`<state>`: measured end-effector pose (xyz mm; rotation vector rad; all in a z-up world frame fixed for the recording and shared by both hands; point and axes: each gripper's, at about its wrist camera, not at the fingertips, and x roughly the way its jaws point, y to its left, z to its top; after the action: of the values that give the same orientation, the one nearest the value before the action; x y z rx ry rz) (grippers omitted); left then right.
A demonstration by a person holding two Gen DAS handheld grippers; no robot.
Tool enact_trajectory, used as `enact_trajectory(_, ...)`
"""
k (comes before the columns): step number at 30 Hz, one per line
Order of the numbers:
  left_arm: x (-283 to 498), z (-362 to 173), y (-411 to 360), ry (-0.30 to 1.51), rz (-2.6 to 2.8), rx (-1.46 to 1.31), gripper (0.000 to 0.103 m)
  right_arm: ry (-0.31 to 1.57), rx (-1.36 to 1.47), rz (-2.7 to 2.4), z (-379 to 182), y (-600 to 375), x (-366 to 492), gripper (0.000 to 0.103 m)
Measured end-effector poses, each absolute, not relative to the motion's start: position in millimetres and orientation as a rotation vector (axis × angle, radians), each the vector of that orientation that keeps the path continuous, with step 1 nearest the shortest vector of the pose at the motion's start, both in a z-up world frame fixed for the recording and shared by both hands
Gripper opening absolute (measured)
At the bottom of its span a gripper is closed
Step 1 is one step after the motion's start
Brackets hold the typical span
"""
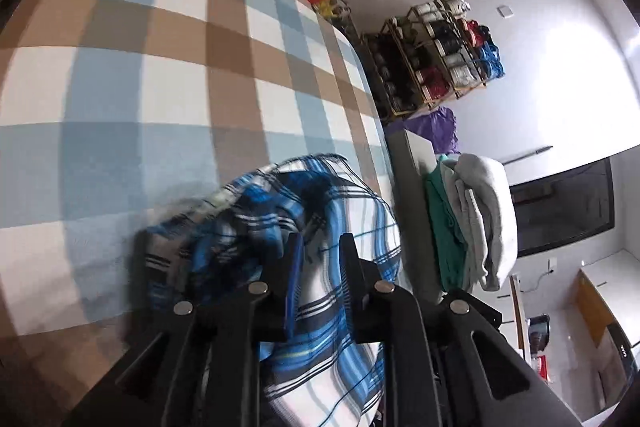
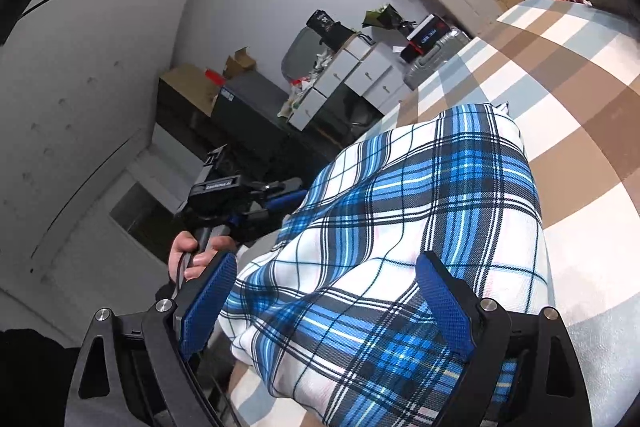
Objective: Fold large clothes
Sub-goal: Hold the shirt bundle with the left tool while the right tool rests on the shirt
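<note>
A blue, white and black plaid garment [image 1: 248,211] lies bunched on a bed with a brown, blue and white checked cover [image 1: 160,67]. My left gripper [image 1: 322,247] has its jaws close together, with a fold of the plaid cloth pinched between them. The right wrist view shows that same left gripper [image 2: 280,199] at the garment's left edge, held by a hand [image 2: 192,255]. My right gripper [image 2: 326,259] stands wide open just over the near end of the garment [image 2: 400,195]. Its blue pads [image 2: 444,303] are well apart and press on nothing.
A stack of folded grey and green clothes [image 1: 472,219] sits on a stand beside the bed, with a shoe rack [image 1: 432,67] behind it. Past the bed's other side stand white drawer units [image 2: 360,79], a silver suitcase [image 2: 436,59] and boxes.
</note>
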<state>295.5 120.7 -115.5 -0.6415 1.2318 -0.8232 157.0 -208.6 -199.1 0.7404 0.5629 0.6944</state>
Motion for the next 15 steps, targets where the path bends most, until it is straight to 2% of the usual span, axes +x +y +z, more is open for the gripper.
enact_trajectory(8,303,-131,103,1.337,-0.755,-0.527,0.016,0.56,0.74,0.698,-199,-208,154,0.092)
enact_trajectory(9,303,-128,105,1.332,-0.755,-0.53,0.02,0.56,0.742,0.699,-199,-209,154,0.092)
enact_trajectory(10,302,-124,107,1.318,-0.765,-0.538,0.037,0.559,0.744,0.699,-199,-209,154,0.092)
enact_trajectory(12,295,-117,106,1.298,-0.806,-0.583,0.058,0.558,0.748,0.703,-200,-210,154,0.092)
enact_trajectory(15,272,-91,84,1.245,-0.926,-0.521,0.058,0.557,0.761,0.708,-201,-212,155,0.092)
